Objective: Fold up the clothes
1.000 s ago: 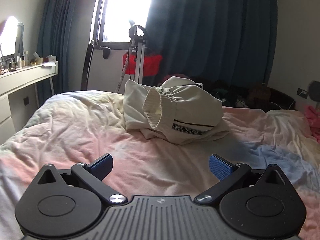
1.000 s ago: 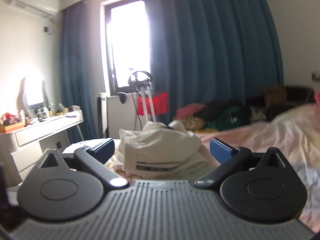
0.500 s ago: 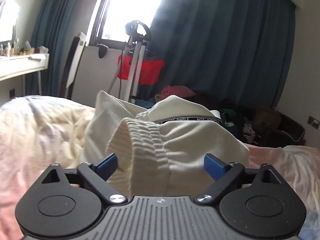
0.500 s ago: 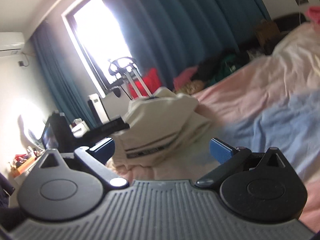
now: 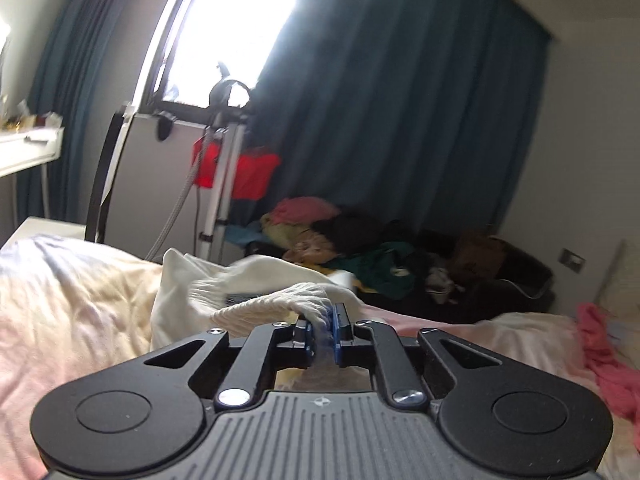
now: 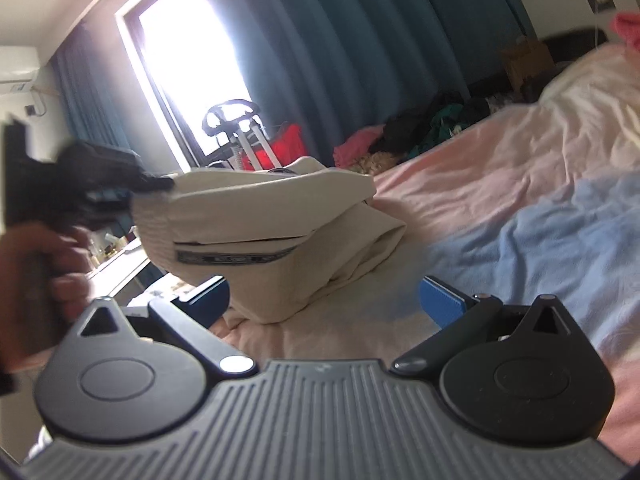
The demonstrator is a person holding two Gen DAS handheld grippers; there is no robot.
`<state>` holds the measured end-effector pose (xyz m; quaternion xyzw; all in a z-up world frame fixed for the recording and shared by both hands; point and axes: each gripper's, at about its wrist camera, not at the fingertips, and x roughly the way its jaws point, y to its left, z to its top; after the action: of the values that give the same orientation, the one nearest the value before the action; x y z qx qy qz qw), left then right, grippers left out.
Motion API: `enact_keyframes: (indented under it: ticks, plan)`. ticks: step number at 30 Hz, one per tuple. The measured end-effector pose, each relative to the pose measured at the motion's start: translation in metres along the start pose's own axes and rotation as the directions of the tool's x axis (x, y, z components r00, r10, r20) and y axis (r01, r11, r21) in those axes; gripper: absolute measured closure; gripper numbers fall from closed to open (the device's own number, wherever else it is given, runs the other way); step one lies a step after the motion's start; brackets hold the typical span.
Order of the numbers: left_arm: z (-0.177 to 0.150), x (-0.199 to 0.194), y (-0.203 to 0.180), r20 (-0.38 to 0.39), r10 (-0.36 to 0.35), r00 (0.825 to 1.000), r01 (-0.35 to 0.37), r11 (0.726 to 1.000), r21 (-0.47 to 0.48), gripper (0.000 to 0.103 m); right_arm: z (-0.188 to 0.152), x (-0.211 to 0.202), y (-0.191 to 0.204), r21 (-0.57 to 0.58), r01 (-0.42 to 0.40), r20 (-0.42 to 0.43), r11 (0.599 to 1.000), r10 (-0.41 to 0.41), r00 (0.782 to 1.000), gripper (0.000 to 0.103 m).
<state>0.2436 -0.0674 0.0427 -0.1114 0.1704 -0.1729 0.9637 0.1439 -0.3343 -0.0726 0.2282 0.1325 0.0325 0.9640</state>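
Pinching the ribbed cuff [image 5: 280, 304] of a cream garment [image 6: 264, 224], my left gripper [image 5: 323, 330] is clamped tight, its blue pads [image 5: 340, 320] nearly meeting with only the knit squeezed between them. That cuff is stretching toward me in a taut, ridged band, while the smoother, heavier body of the garment is sagging in rumpled folds behind it. From my right side I am seeing the whole bundle raised at its left end, where the left gripper and the person's hand [image 6: 36, 272] are blurring, and resting at its lower folds on the bed [image 6: 500, 184]. A dark woven label strip [image 6: 236, 258] is running across its front face.

My right gripper [image 6: 324, 300] is standing wide, holding nothing, with the garment's lower edge just ahead of its fingers and partly between them; I cannot tell whether the left pad is touching the cloth.

The bedsheet is lying soft and creased, pink fading into pale blue [image 6: 560, 240], and it is offering broad open room to my right. Beyond the bed's far edge, a heap of clothes [image 5: 360, 248] is crowding the floor under dark blue pleated curtains [image 5: 400, 120]. A metal stand [image 5: 220, 168] with a red cloth [image 5: 244, 172] is standing by the bright window [image 5: 232, 28].
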Motion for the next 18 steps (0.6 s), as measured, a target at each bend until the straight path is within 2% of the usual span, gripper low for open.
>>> enact_keyframes:
  ticks: [6, 9, 14, 18]
  plan:
    - [-0.023, -0.135, -0.016, 0.085, -0.112, 0.990, 0.108, 0.993, 0.054, 0.094, 0.004, -0.031, 0.021, -0.113, -0.020, 0.079, 0.993, 0.029, 0.996, 0.000]
    - [-0.056, -0.186, -0.005, 0.039, -0.130, 0.991, 0.128, 0.991, 0.040, 0.094, 0.007, -0.047, 0.034, -0.134, -0.021, 0.079, 0.991, 0.032, 0.996, 0.000]
    - [-0.112, -0.214, 0.023, -0.123, -0.106, 0.987, 0.108, 0.994, 0.016, 0.092, -0.002, -0.079, 0.069, -0.210, -0.053, 0.038, 0.976, 0.062, 0.997, 0.000]
    - [-0.126, -0.232, 0.043, -0.149, -0.116, 0.982, 0.111, 0.993, -0.040, 0.090, -0.018, -0.101, 0.091, -0.287, -0.103, -0.023, 0.952, 0.100, 0.995, 0.000]
